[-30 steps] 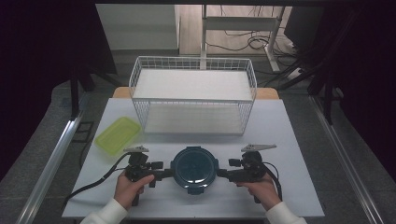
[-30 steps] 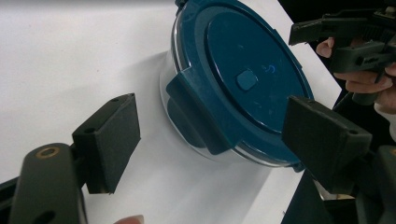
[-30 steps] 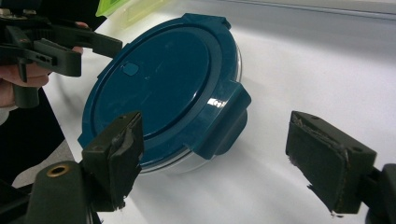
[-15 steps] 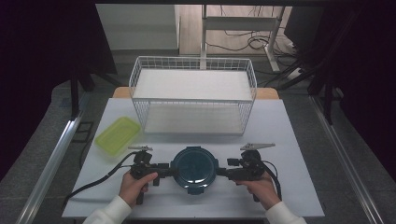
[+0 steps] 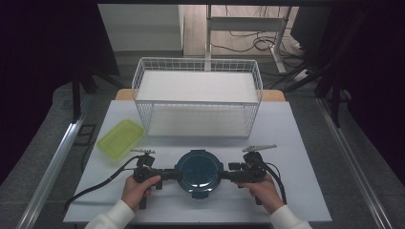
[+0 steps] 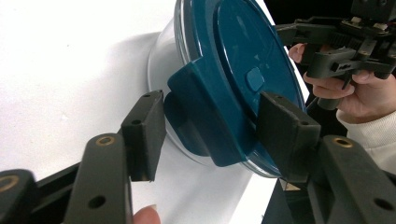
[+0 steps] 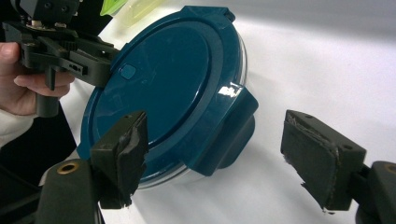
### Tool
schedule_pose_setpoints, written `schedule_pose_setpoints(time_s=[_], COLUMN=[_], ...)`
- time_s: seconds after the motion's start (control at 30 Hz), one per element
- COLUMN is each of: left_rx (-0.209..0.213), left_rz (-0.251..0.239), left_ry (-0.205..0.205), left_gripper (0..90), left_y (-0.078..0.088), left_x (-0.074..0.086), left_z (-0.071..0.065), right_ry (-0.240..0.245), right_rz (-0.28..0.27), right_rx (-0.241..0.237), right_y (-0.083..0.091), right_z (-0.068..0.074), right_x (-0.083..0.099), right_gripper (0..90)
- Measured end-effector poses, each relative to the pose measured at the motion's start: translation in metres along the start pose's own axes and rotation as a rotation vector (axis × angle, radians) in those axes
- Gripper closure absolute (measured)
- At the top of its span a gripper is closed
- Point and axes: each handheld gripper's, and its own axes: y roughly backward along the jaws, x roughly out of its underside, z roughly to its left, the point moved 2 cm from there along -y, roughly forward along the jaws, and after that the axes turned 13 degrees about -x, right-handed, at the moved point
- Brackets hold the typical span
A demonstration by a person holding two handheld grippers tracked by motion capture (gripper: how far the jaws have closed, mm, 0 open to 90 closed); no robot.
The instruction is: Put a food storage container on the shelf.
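Observation:
A round clear container with a dark teal clip lid [image 5: 198, 170] sits near the table's front edge. My left gripper [image 5: 177, 174] points at its left side and my right gripper [image 5: 220, 175] at its right side. In the left gripper view the jaws [image 6: 212, 133] straddle a teal latch tab [image 6: 205, 116]; they have just been closing, with a thin gap still beside the left pad [image 6: 145, 130]. In the right gripper view the jaws [image 7: 219, 156] stand wide open around the opposite latch tab [image 7: 229, 126], touching nothing.
A white wire basket [image 5: 198, 71] stands at the back middle of the white table [image 5: 296, 143]. A yellow-green plastic lid [image 5: 120, 138] lies to the left. Cables trail from both grippers toward the front edge.

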Motion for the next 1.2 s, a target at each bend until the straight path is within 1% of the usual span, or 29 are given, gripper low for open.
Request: schedule_pose_setpoints(time_s=[0.13,0.27,0.4,0.5,0.73,0.77,0.8,0.83,0.87,0.97,1.03,1.2], left_rx=[0.002,0.003,0.003,0.005,0.010,0.011,0.011,0.023,0.020,0.020,0.029,0.033], left_rz=[0.001,0.007,0.008,0.008,0.010,0.011,0.011,0.005,0.006,0.001,0.003,-0.001], left_ry=[0.004,0.009,0.011,0.015,0.019,0.019,0.020,0.025,0.023,0.023,0.023,0.026], left_gripper=[44.0,44.5,44.6,44.9,45.2,45.3,45.4,46.4,47.0,47.6,50.0,51.3], left_y=[0.000,0.000,0.000,0.000,0.000,0.000,0.000,0.001,0.001,0.001,0.003,0.004], left_x=[0.000,-0.001,-0.001,-0.001,-0.001,-0.001,-0.001,-0.001,-0.001,-0.002,-0.002,-0.001], left_z=[0.000,0.001,0.001,0.001,0.002,0.002,0.003,0.003,0.003,0.004,0.003,0.003], right_ry=[-0.036,-0.083,-0.128,-0.191,-0.293,-0.301,-0.309,-0.304,-0.311,-0.304,-0.308,-0.319], right_rz=[0.007,0.029,0.027,0.034,-0.002,-0.004,-0.006,-0.008,-0.007,-0.008,-0.019,-0.029], right_rx=[-0.023,-0.060,-0.089,-0.133,-0.179,-0.185,-0.190,-0.184,-0.190,-0.187,-0.191,-0.197], right_y=[-0.006,-0.012,-0.014,-0.015,-0.011,-0.011,-0.010,-0.008,-0.008,-0.008,-0.007,-0.006], right_z=[-0.005,-0.009,-0.012,-0.015,-0.023,-0.024,-0.024,-0.025,-0.026,-0.024,-0.024,-0.022], right_x=[-0.001,-0.001,-0.001,-0.001,0.000,0.001,0.001,0.001,0.002,0.002,0.002,0.003], right_gripper=[23.4,24.2,30.1,34.3,41.8,42.9,46.1,48.7,49.0,49.3,50.8,52.6])
